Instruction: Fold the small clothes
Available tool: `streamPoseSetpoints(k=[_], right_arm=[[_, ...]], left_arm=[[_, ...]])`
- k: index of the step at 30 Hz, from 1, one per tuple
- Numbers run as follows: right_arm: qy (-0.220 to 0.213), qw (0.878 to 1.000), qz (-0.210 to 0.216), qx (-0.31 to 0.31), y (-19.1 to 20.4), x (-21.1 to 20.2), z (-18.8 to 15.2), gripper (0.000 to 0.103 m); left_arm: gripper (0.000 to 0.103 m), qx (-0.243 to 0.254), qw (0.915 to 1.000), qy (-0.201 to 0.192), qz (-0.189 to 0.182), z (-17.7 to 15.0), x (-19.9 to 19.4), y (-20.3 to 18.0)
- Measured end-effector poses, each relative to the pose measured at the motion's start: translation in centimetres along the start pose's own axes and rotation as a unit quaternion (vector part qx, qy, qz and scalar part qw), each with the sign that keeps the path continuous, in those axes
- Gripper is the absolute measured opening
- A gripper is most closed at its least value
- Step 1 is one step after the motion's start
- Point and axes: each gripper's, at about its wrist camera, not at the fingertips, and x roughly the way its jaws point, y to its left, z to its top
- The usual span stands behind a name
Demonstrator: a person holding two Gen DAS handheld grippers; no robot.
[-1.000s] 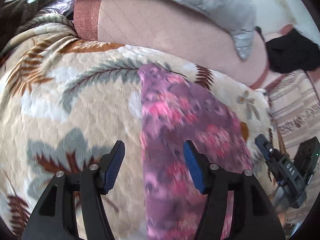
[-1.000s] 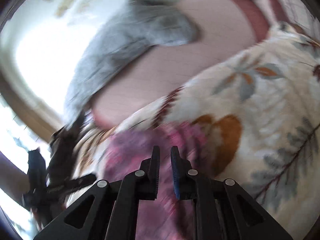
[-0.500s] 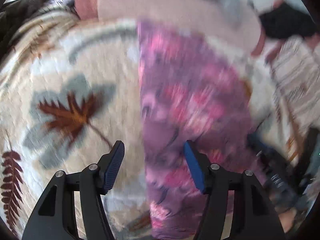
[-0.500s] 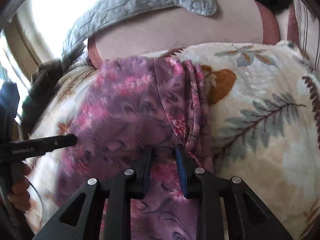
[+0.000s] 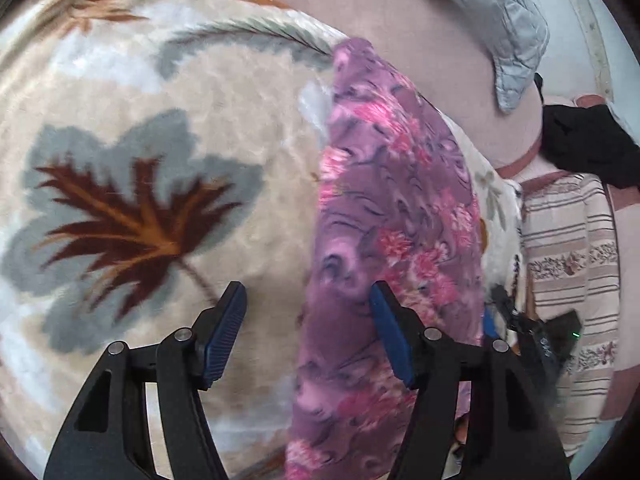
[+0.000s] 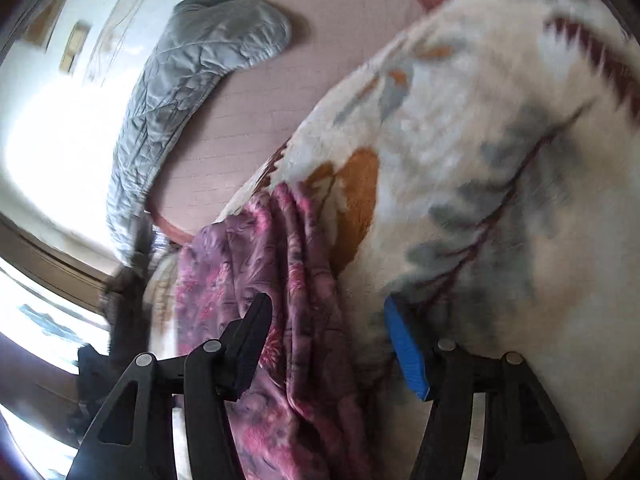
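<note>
Your left gripper (image 5: 308,316) has its fingers spread wide and holds nothing; your right gripper (image 6: 328,328) has its fingers spread wide too, with nothing pinched between them.

Under both lies the largest thing in view, a plush cream blanket (image 5: 224,184) printed with grey and rust-brown leaves, spread over a bed. Beyond its far edge shows a pink quilted mattress cover (image 5: 384,12), and on that rests a crumpled grey quilted cover (image 5: 496,20). At the right edge of the left wrist view hangs a beige striped cloth (image 5: 568,240) with bands of small flowers, and above it sits a dark black bundle (image 5: 584,144).

On the blanket lies the garment you are folding, a purple cloth with pink flowers (image 5: 392,208). In the left wrist view it forms a long, narrow strip whose long axis runs away from you, from the bottom edge of the picture up to a narrow end near the blanket's far edge. Your left gripper's right finger lies over the strip's left part, while its left finger sits over bare blanket. In the right wrist view the same cloth (image 6: 280,280) is bunched in lengthwise folds, passing between the two fingers close to the left one and running toward the upper left.

Your right gripper also shows small at the lower right of the left wrist view. Any writing on it is too blurred to read.
</note>
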Motion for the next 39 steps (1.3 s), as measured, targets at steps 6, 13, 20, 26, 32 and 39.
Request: streamPoseSetpoints(k=[6, 13, 20, 26, 32, 39], right_arm=[[0.08, 0.994, 0.039, -0.068, 2.8, 2.5, 0.4, 0.071], [0.061, 0.988, -0.041, -0.138, 5.8, 3.2, -0.4, 0.026], [0.011, 0.948, -0.178, -0.264, 10.5, 2.6, -3.1, 0.021], [-0.008, 0.94, -0.187, -0.284, 13.2, 0.2, -4.6, 0.021], [-0.015, 0.942, -0.174, -0.287, 15.6, -2.4, -8.1, 0.021], [-0.007, 0.947, -0.15, -0.284, 18.4, -4.8, -13.8, 0.021]], left_arm=[[0.073, 0.036, 0.9993, 0.003, -0.004, 0.6, 1.9, -3.1], [0.041, 0.034, 0.9991, -0.006, 0.024, -0.4, 2.0, -3.8], [0.021, 0.11, 0.9875, -0.049, 0.102, -1.8, 0.0, -6.8], [0.02, 0.116, 0.987, -0.056, 0.096, -3.2, -2.8, -6.0], [0.02, 0.12, 0.9841, -0.077, 0.107, -5.4, -7.4, -4.4], [0.02, 0.116, 0.9815, -0.094, 0.121, -9.1, -12.6, -1.2]])
